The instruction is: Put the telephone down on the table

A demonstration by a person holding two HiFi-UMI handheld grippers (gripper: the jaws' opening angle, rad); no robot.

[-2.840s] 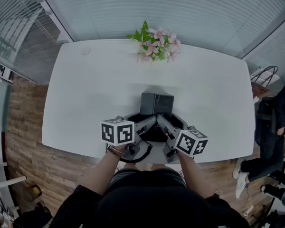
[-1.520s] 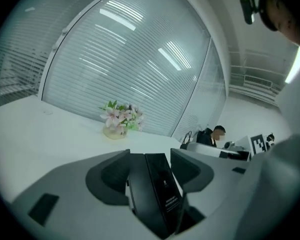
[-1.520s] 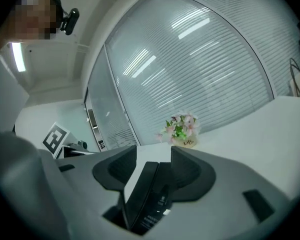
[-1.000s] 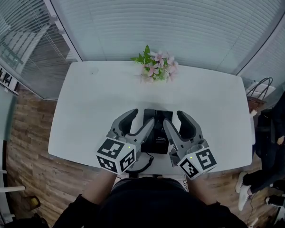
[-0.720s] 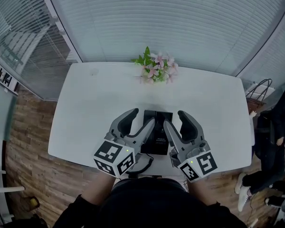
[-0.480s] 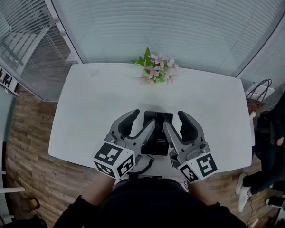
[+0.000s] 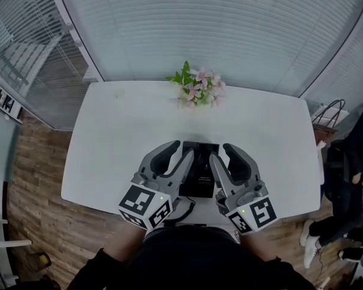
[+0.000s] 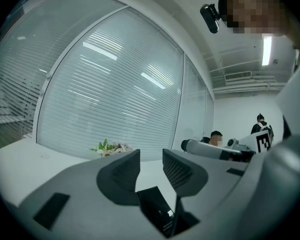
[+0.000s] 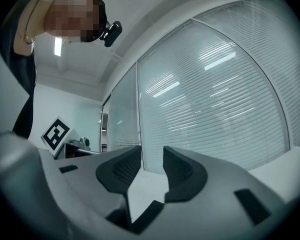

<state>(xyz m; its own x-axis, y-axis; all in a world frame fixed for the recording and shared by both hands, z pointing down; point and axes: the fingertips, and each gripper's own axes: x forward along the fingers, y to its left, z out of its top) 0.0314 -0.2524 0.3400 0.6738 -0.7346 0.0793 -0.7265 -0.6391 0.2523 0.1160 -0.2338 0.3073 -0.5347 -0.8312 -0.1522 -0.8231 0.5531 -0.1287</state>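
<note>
The black telephone [image 7: 199,173] rests on the white table [image 7: 115,144] near its front edge, its cord [image 7: 180,208] trailing off toward me. My left gripper [image 7: 175,153] and right gripper [image 7: 227,154] hover above the phone, one on each side, pointing away from me. The jaws of both are closing with nothing between them. In the left gripper view the left gripper [image 8: 151,166] shows a clear gap, with the telephone [image 8: 157,211] below it. The right gripper [image 9: 151,166] likewise has a clear gap in its own view.
A bunch of pink flowers [image 7: 199,87] stands at the table's far edge, in front of a window with blinds. A person [image 7: 354,156] stands beyond the right end of the table, next to a bag [image 7: 330,109]. Wooden floor surrounds the table.
Both grippers came up from the table's front edge to hover over the telephone. In the last half second the jaws of both have narrowed.
</note>
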